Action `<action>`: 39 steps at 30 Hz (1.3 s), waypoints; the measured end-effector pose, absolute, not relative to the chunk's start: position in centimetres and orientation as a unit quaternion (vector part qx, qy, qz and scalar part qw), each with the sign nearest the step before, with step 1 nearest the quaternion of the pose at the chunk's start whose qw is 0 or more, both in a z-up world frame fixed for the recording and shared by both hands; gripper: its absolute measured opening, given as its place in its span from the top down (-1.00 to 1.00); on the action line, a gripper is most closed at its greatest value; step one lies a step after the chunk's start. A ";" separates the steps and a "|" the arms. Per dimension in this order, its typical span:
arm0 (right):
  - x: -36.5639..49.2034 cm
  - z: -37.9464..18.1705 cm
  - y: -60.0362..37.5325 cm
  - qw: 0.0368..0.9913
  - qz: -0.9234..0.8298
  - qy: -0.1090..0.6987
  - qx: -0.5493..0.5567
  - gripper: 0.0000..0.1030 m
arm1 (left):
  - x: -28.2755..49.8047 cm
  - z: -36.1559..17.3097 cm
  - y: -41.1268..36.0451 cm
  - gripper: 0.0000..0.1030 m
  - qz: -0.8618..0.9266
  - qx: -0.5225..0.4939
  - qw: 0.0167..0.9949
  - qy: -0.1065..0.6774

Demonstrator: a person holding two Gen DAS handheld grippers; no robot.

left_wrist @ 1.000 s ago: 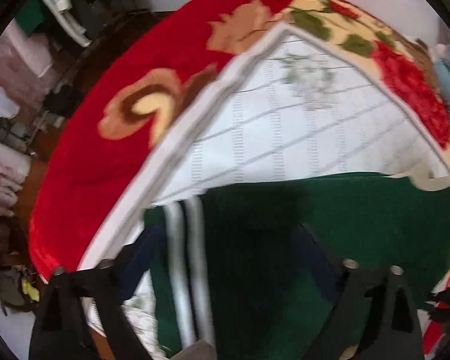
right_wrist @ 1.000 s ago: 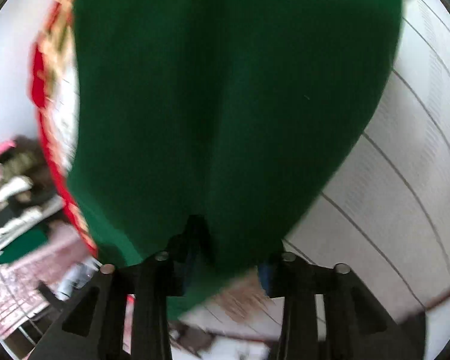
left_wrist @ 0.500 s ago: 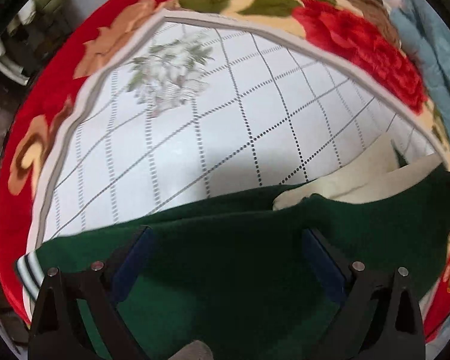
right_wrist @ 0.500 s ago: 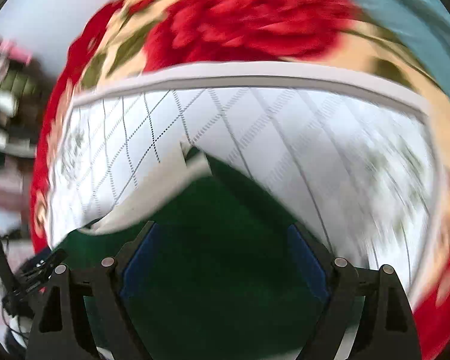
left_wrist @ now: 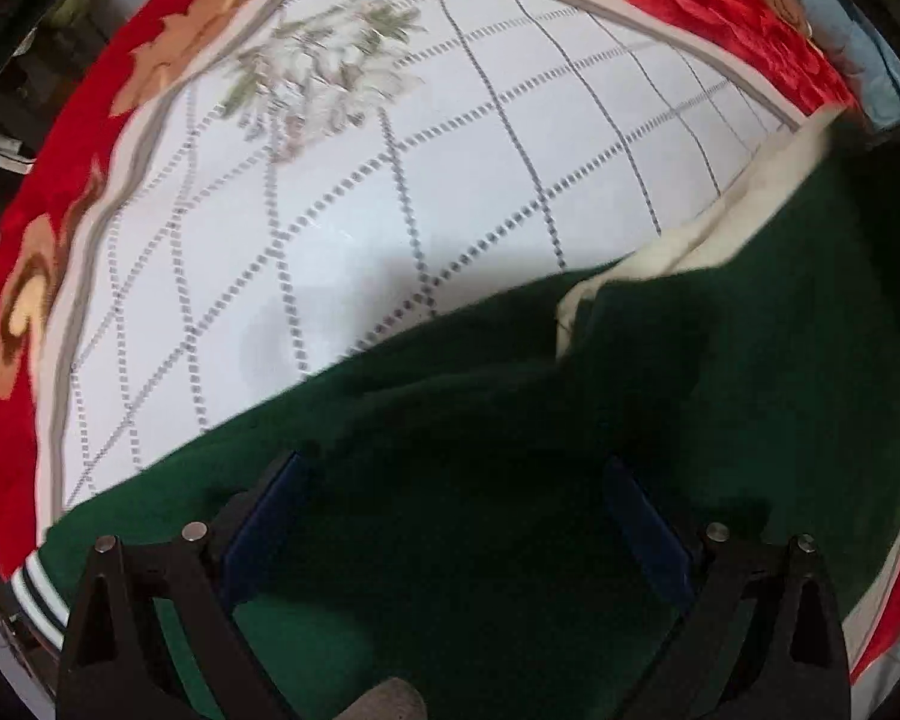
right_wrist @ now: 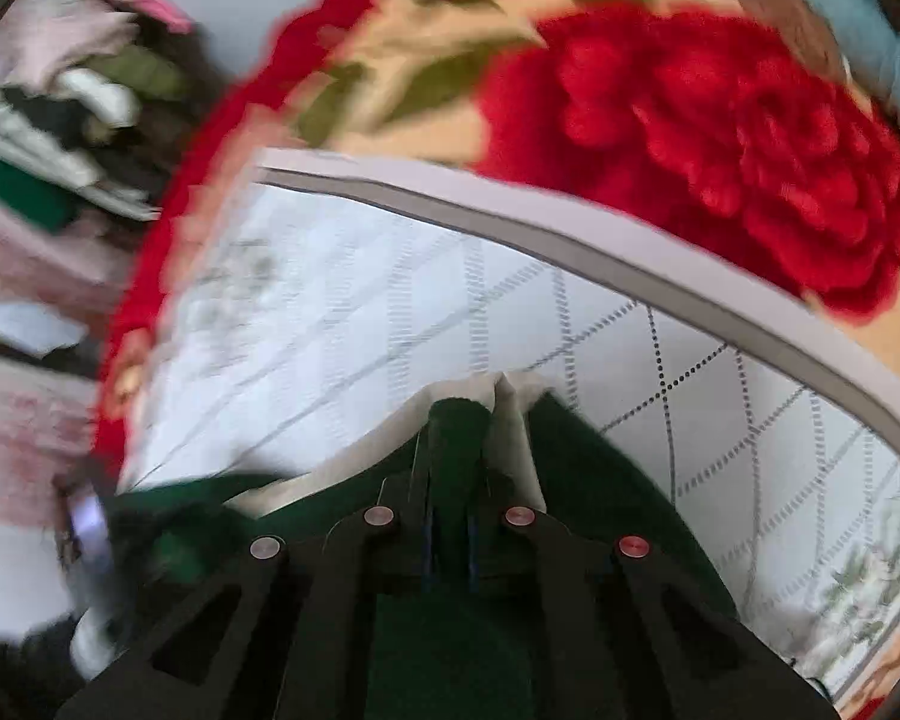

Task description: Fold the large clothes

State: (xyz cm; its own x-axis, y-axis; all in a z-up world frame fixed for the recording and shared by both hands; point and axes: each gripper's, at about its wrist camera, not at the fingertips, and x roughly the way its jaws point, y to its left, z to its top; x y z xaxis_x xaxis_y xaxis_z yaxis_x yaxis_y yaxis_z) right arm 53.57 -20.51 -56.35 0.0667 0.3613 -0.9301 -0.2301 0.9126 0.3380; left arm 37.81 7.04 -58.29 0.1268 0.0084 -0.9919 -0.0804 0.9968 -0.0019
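A dark green garment [left_wrist: 660, 396] with a cream lining [left_wrist: 720, 222] and a white-striped cuff [left_wrist: 36, 591] lies on a white checked mat [left_wrist: 390, 180]. My left gripper [left_wrist: 450, 480] is open, its jaws spread wide just above the green cloth. In the right wrist view my right gripper [right_wrist: 450, 504] is shut on a fold of the green garment [right_wrist: 459, 420], where the cream lining [right_wrist: 510, 414] meets it.
The mat lies on a red floral blanket [right_wrist: 720, 120]. A light blue cloth [left_wrist: 852, 42] sits at the far right. Piled clothes and clutter [right_wrist: 60, 120] stand beyond the bed's left side.
My right gripper has closed on the green garment's edge; half a second ago its jaws were spread. My left gripper stays open and has moved slightly over the cloth.
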 end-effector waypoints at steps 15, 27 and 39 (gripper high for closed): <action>44.0 -50.5 -35.9 0.762 0.061 0.600 0.237 -0.68 | 45.2 -59.4 3.0 -1.00 0.087 0.018 0.759 0.645; 35.2 -64.4 -44.6 0.691 -0.002 0.552 0.466 -0.38 | 45.5 -60.2 4.3 -1.00 0.087 -0.004 0.760 0.644; 24.2 -57.9 -46.8 0.634 -0.085 0.592 0.490 0.68 | 42.3 -58.0 -2.2 -1.00 0.005 0.046 0.755 0.654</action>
